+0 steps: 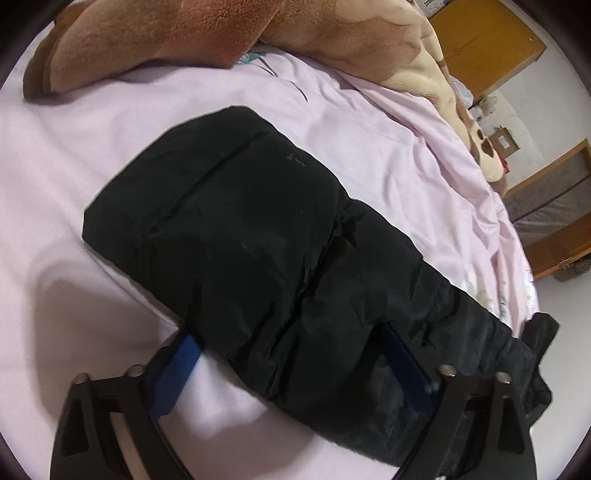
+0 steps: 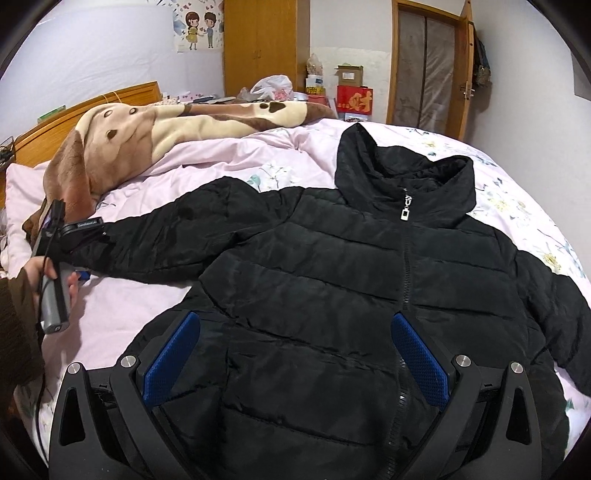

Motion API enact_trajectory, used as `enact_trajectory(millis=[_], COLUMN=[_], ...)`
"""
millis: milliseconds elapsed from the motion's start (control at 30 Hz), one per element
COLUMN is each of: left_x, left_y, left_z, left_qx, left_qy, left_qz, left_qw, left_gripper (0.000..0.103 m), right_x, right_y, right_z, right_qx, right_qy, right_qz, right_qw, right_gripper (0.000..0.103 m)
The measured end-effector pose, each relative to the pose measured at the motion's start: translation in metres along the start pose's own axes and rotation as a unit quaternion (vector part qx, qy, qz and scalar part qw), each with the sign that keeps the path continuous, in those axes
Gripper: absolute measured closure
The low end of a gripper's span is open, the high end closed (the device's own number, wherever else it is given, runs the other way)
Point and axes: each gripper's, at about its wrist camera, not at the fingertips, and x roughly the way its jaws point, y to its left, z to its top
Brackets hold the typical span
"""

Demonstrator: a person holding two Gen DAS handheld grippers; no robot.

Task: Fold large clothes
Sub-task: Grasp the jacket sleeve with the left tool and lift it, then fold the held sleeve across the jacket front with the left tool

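Two hand-held grippers, jaws wide, gripping nothing | jacket (image 2: 332,280) flat on bed (image 2: 229,155), zipped | left hand-held gripper (image 1: 295,373) straddles sleeve (image 1: 236,221); right (image 2: 295,362) over hem | step: likely first fold; next: pinch sleeve, carry across chest.

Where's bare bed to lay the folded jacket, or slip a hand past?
Bare pink sheet lies beside the sleeve, below the blanket. Another strip sits between blanket and jacket. Crowded: the jacket fills the middle, the blanket the headboard side.
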Motion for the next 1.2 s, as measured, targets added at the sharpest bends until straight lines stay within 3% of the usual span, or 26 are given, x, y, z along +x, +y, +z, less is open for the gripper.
enact_trajectory(millis=[200,233,333,533,800,1000,1133,1200], left_x=[-0.009,-0.012,-0.021,-0.058,-0.117,-0.152,-0.158,-0.153], left_y=[-0.001,-0.003,-0.010,-0.052,-0.130,-0.206,-0.258,-0.275], left_z=[0.002,0.002,0.004,-0.004,-0.041,-0.093,-0.140,-0.158], left_qx=[-0.004,0.002,0.018,0.108,0.240,0.349,0.425,0.447], left_qy=[-0.016,-0.020,-0.030,-0.092,-0.151,-0.181,-0.167,-0.149], left_qz=[0.011,0.011,0.014,0.024,-0.027,-0.084,-0.128,-0.141], left_qw=[0.9998,0.9997,0.9993,0.9896,0.9585,0.9158,0.8806,0.8709], left_gripper=[0.067,0.081,0.087,0.088,0.088,0.088,0.088,0.088], right_x=[0.001,0.000,-0.004,-0.013,-0.028,-0.046,-0.054,-0.057], right_y=[-0.001,-0.001,-0.002,-0.007,-0.024,-0.052,-0.075,-0.085], right_z=[0.001,0.001,0.004,0.007,0.013,0.022,0.020,0.017], right_qx=[0.008,0.010,0.010,0.018,0.035,0.061,0.085,0.096], right_qy=[0.001,0.000,-0.004,-0.013,-0.026,-0.050,-0.058,-0.061], right_qz=[-0.001,-0.001,-0.003,-0.001,0.001,-0.017,-0.028,-0.032], right_qw=[1.000,1.000,1.000,1.000,0.999,0.997,0.994,0.993], right_gripper=[0.000,0.000,0.000,0.000,0.000,0.000,0.000,0.000])
